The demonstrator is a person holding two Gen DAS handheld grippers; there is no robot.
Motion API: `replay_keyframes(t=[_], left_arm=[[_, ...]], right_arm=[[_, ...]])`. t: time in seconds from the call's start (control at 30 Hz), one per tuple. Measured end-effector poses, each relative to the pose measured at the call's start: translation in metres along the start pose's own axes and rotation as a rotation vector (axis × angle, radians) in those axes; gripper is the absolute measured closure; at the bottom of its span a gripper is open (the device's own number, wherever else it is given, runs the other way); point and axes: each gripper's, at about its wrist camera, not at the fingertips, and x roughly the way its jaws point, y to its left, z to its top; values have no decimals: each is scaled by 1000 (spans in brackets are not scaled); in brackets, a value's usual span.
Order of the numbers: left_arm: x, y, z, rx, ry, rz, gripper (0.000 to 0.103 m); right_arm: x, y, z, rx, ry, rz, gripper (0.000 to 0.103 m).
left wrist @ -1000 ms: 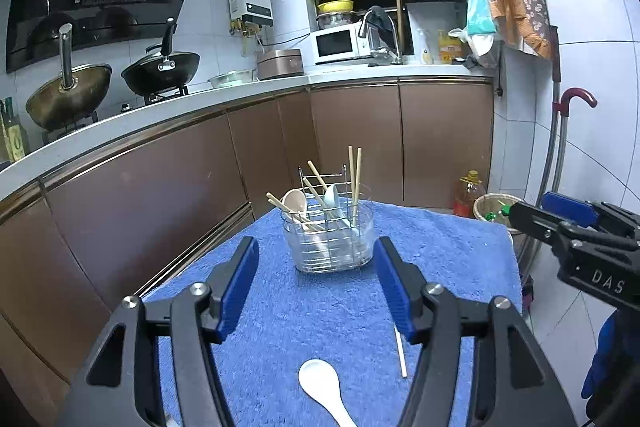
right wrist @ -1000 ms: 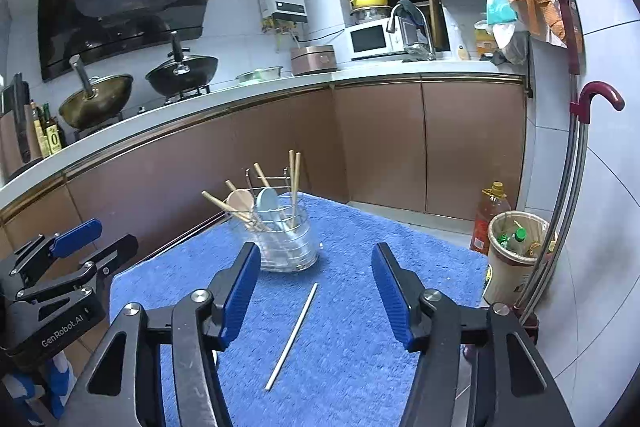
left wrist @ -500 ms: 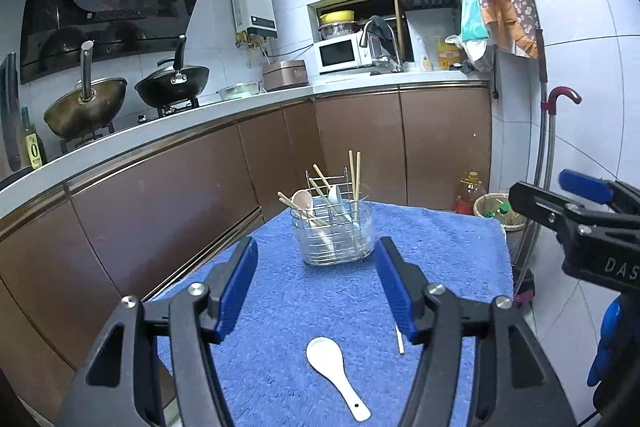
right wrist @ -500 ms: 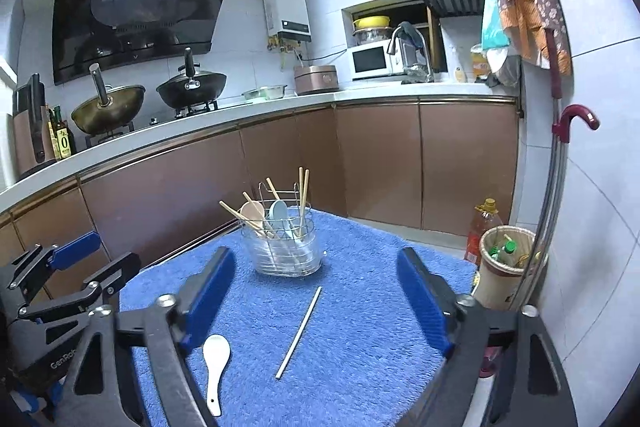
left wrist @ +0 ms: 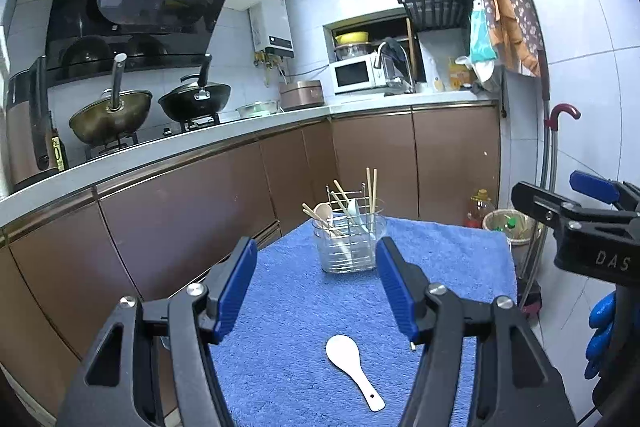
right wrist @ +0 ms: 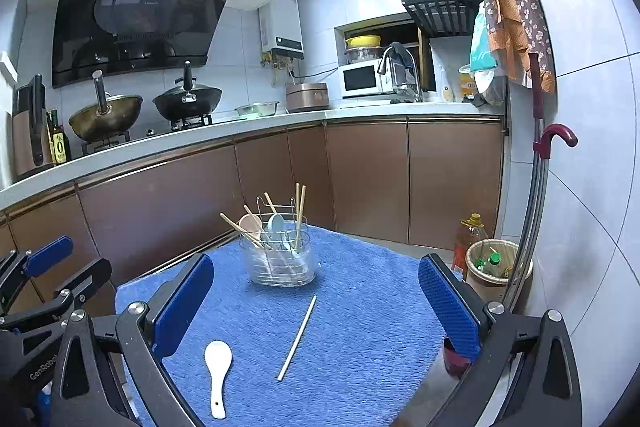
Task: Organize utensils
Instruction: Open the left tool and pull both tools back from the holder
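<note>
Both grippers have drawn back from the utensil holder since the earlier frames, so more of the blue towel shows in front of them. On the right gripper the jaws have just been opening and now stand spread wide with nothing between the pads. On the left gripper the jaws are also spread, and nothing is held there either.

That towel covers the small table, with brown cabinets and a white counter behind. Toward the far end of the towel stands the clear utensil holder, upright, with chopsticks and spoons leaning in it. Near the front lies a white spoon, bowl toward the holder, handle toward the cameras. Just right of it, apart from it, a single chopstick lies slanted on the towel between spoon and holder. From the left wrist view the spoon lies just below the open jaws.
</note>
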Motion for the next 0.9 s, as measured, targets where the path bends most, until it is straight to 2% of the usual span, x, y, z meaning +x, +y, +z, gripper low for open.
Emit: replay_keyframes(t=[0.23,0.33,0.53,0.6,0.9], left_arm=[[-8,4,-6,1,3,2,43],[-6,2,-6,15,35,-11,43],[0,0,-8,22,73,-4,42],[2,0,-9,16,87,-6,38],[8,1,-17,15,109,2,37]], right_arm=[[-12,4,1,-4,-58,15,0],[-14,5,2,-5,-71,20,0],[-7,8,-2,-15,-44,47,0],[-4,9,-4,-17,-34,47,0],[9,6,-11,-13,11,42,0]])
